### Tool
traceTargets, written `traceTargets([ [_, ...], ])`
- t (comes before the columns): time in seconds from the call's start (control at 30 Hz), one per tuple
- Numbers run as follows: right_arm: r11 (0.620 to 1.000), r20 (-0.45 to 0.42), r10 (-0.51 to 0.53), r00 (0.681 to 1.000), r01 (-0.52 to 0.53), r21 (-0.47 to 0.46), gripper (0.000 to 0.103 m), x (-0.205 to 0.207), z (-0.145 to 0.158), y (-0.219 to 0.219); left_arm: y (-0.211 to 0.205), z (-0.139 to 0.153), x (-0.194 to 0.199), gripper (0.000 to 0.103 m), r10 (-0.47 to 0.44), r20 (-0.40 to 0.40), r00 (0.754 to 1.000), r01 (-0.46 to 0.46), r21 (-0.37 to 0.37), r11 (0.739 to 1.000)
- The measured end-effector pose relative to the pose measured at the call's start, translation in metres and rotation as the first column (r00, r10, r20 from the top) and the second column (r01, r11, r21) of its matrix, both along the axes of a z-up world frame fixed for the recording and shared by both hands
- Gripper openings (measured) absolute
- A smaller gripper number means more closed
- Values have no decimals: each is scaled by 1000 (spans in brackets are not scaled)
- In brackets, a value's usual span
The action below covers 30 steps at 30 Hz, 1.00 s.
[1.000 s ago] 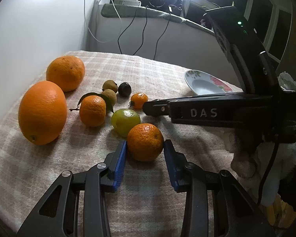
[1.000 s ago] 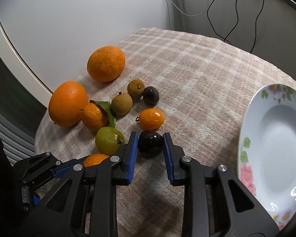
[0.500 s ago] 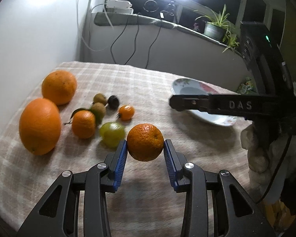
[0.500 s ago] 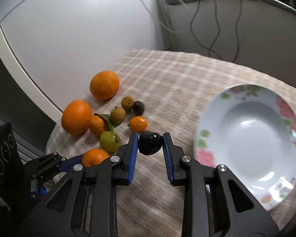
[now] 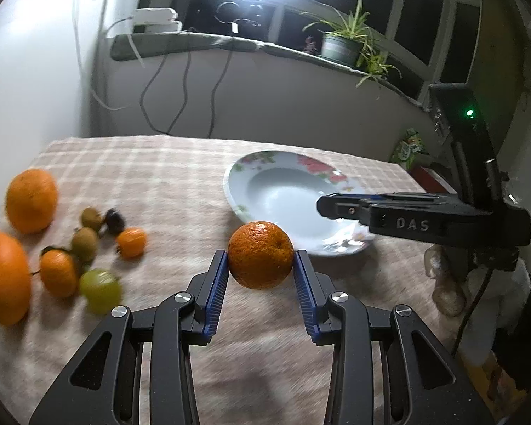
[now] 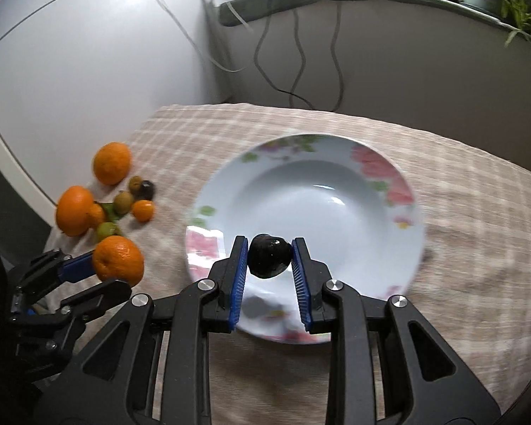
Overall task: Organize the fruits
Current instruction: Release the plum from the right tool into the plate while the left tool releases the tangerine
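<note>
A dark round fruit [image 6: 269, 255] sits pinched between the fingers of the right gripper [image 6: 269, 265], held above the near rim of the flowered plate [image 6: 400, 191]. A tangerine [image 5: 260, 255] is clamped in the left gripper [image 5: 261, 276], off the desk [image 5: 180, 177] and just short of the plate's near edge. Both fruits look mid-carry to the plate. Next, each wants lowering into the bowl of the plate before the fingers part, gently, since round fruit may roll. The other fruits [image 5: 88, 244] lie clustered well to the left.
</note>
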State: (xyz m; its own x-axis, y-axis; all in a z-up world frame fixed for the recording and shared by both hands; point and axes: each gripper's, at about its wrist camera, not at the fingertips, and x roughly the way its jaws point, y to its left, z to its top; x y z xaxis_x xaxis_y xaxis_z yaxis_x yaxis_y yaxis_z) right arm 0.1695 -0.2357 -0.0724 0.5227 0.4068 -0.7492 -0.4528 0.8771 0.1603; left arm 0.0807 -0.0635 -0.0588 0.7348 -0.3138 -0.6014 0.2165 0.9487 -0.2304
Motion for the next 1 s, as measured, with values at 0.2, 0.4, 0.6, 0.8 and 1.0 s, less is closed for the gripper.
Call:
traceTargets([
  [0.2,999,-8,-35,999,35,4,26,12,-5,-19,-24,1,18,36,-47,8,999,47,-12,999],
  [0.4,998,-17,-56,998,56,0,26,22,-10,-29,-43,0,35,36,-77,8,997,77,-7,997],
  [0.6,998,-24,-63,998,63,1,26,30,-13,-33,-53,-6,46,36,-93,-12,996,93,-1,996],
  [0.8,998,-31,-60,998,60,0,26,33,-15,-31,-55,-11,55,36,-102,-35,994,102,-2,995],
  [1.0,999,-31,-55,998,54,-6,26,35,-16,-28,-56,-14,60,36,-112,-54,992,112,-9,994],
])
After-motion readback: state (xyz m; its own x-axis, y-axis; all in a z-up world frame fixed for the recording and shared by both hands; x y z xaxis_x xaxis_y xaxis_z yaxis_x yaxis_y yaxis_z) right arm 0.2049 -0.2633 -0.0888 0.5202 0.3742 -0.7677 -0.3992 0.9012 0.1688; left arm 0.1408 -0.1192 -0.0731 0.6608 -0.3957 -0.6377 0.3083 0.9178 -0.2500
